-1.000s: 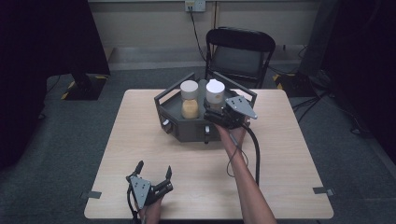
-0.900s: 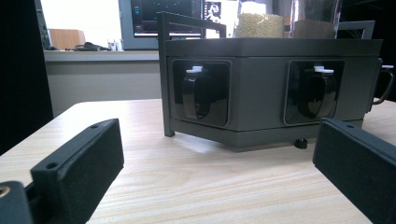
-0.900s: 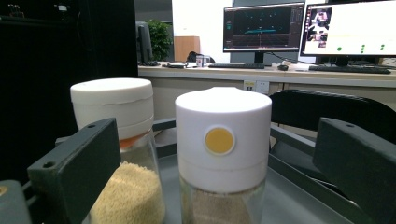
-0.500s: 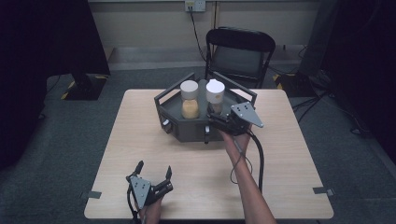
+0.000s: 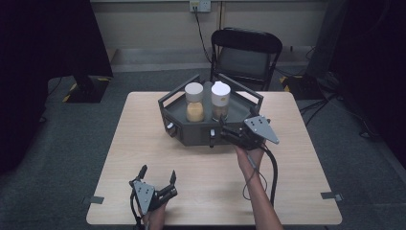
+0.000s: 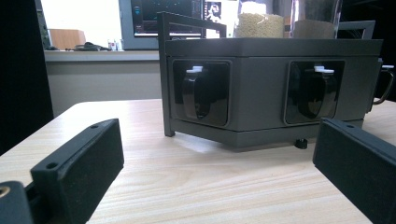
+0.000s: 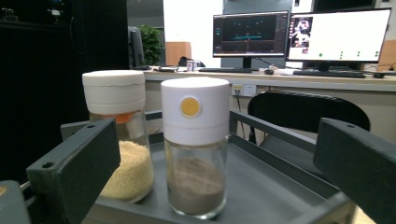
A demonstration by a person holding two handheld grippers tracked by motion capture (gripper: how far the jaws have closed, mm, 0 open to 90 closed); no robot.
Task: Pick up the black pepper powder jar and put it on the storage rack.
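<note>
A dark grey rack [image 5: 191,134] stands at the table's far middle with two white-capped glass jars on it. One jar holds yellow grain [image 5: 194,101], the other brown powder [image 5: 220,100]. My right gripper [image 5: 226,133] hovers at the rack's front right corner, open and holding nothing. In the right gripper view the brown-powder jar [image 7: 195,149] stands a little beyond the open jaws, with the grain jar [image 7: 121,135] to its left. My left gripper [image 5: 158,172] rests open near the table's front edge, pointing at the rack's front wall [image 6: 259,88], well short of it.
Two black cup-like pieces [image 6: 201,91] [image 6: 313,91] sit in recesses in the rack's front. A black chair [image 5: 246,55] stands behind the table [image 5: 297,182]. The right gripper's cable [image 5: 274,167] loops beside the forearm. Monitors [image 7: 250,35] stand on a desk far behind.
My right gripper has drawn back from the brown-powder jar, toward the person and to the right. The left gripper and both jars have stayed put.
</note>
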